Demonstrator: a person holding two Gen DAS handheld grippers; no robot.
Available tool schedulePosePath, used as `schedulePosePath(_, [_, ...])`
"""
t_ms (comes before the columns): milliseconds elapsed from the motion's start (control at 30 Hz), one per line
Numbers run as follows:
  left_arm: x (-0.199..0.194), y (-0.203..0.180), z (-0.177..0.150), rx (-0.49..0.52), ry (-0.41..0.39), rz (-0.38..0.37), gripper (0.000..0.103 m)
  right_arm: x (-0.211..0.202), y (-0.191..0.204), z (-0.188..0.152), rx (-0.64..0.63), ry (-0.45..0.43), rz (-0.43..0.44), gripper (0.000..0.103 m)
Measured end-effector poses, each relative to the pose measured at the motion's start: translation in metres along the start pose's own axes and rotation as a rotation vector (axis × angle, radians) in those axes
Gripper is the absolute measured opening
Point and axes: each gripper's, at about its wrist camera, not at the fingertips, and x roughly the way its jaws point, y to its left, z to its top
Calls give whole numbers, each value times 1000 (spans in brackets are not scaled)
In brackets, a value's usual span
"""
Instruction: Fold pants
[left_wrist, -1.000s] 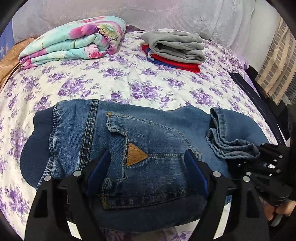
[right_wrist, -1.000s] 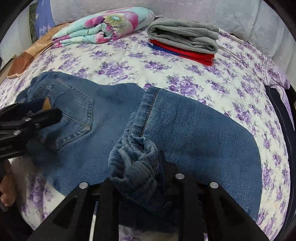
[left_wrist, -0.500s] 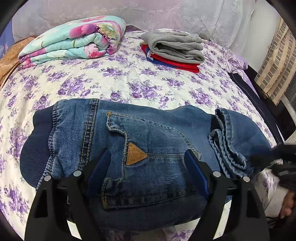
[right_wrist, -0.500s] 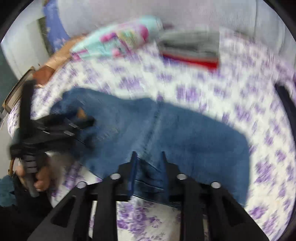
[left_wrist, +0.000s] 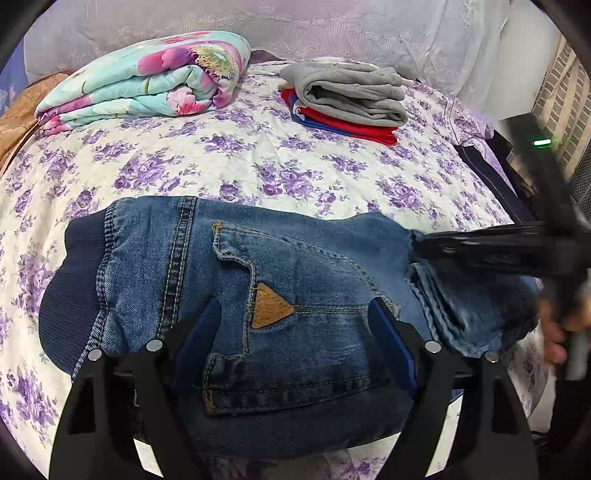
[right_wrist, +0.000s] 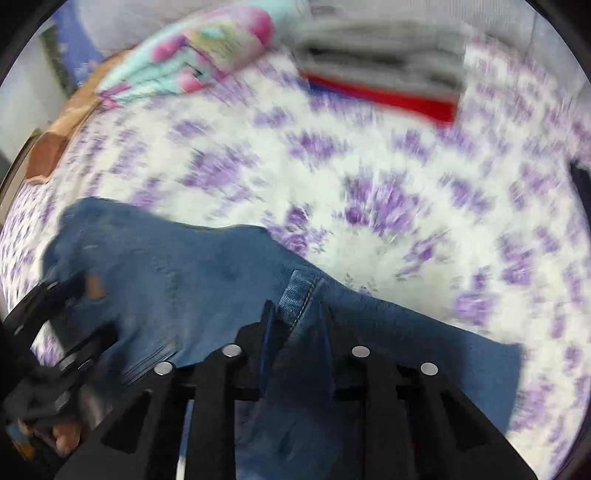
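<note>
Our right tongs (right_wrist: 297, 314), pinching the jeans (left_wrist: 236, 280) hem, have swung it leftward over the bed (left_wrist: 258, 155), starting a fold, while our left tongs (left_wrist: 291, 325) stay spread.

One pair of jeans (left_wrist: 258, 288), one floral quilt (left_wrist: 147, 81), perhaps three stacked folded garments (left_wrist: 347, 99).

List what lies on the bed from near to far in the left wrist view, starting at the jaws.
Left gripper → jeans → bare stretch of floral bedsheet → at the far end, folded floral blanket and a stack of folded clothes, side by side.
</note>
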Motion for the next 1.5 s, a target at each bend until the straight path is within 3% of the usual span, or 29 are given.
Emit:
schedulePosePath(100, [0,0,0,0,0,-2,80,-4,1,2,-1,9,26,31])
schedulePosePath(167, [0,0,0,-1,1,-6,80,-15,-4,-1,26,24,86,44])
schedulePosePath(267, [-1,0,-1,-3,0,-9,80,-61,-20,-20,79,-61,152,44])
schedulePosePath(400, [-1,0,0,-3,1,-8,80,-120,-53,-69,125,-186,64,52])
schedulePosePath(500, [-2,0,0,-9,-2,-20,80,-129,-74,-110,176,-221,-12,51])
schedulePosePath(533, [-3,2,0,-16,-5,-32,80,-129,-78,-119,178,-233,-21,48])
schedulePosePath(567, [-5,3,0,-24,-11,-44,80,-128,-81,-126,181,-241,-22,38])
schedulePosePath(600, [-7,3,1,-29,-17,-57,80,-120,-84,-135,188,-227,-12,31])
schedulePosePath(733, [-28,5,4,-73,-40,-70,79,-72,-87,-152,177,-135,-50,31])
schedulePosePath(833, [-72,13,3,-100,-110,24,79,-79,-80,-154,118,-180,-68,33])
schedulePosePath(967, [-144,43,-13,-229,-192,136,97,-110,-84,-158,123,-294,90,37])
schedulePosePath(1067, [-163,65,-30,-325,-168,196,97,-128,-80,-167,84,-378,170,41])
schedulePosePath(1167, [-155,84,-50,-449,-106,115,97,-124,-73,-174,50,-363,234,41])
schedulePosePath(1267, [-120,90,-66,-559,-20,-25,97,-121,-71,-179,36,-349,272,41])
schedulePosePath(1333, [-96,90,-74,-612,29,-80,97,-123,-71,-185,34,-355,288,41])
schedulePosePath(1433, [-61,90,-78,-678,80,-135,97,-129,-75,-196,40,-373,301,41])
schedulePosePath(1500, [-52,91,-75,-684,65,-116,97,-129,-80,-202,58,-376,300,41])
